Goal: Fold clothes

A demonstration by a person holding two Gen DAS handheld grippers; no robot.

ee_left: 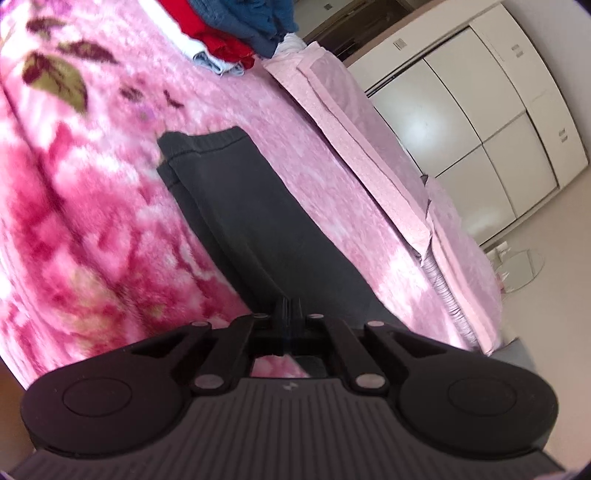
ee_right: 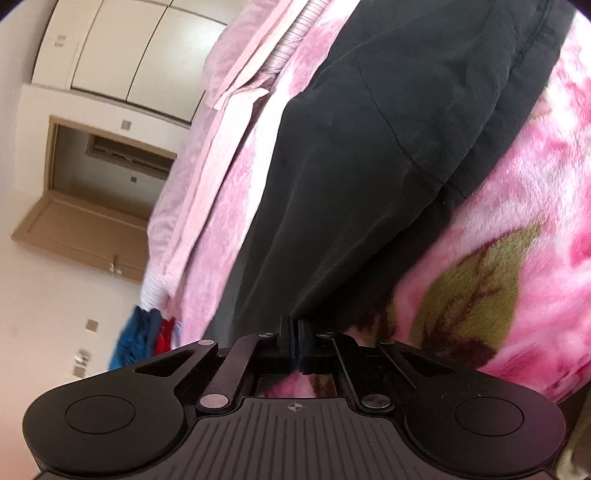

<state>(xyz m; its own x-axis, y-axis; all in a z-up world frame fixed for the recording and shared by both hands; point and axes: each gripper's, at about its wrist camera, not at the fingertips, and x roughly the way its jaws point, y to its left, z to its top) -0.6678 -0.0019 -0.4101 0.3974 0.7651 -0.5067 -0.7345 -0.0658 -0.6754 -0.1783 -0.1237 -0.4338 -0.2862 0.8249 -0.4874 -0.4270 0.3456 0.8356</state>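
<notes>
Black trousers [ee_left: 258, 221] laid flat on the pink blanket [ee_left: 92, 221] for folding, left fingers [ee_left: 286, 308] and right fingers [ee_right: 294, 328] both closed, apparently empty, at the trousers' near ends.

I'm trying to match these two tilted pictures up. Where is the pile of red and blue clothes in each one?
Left wrist view: the pile of red and blue clothes sits at the top edge, left of centre, on the far end of the pink floral blanket.
Right wrist view: the pile is small, low on the left.
Shared landmark: the black garment lying on the blanket.
</notes>
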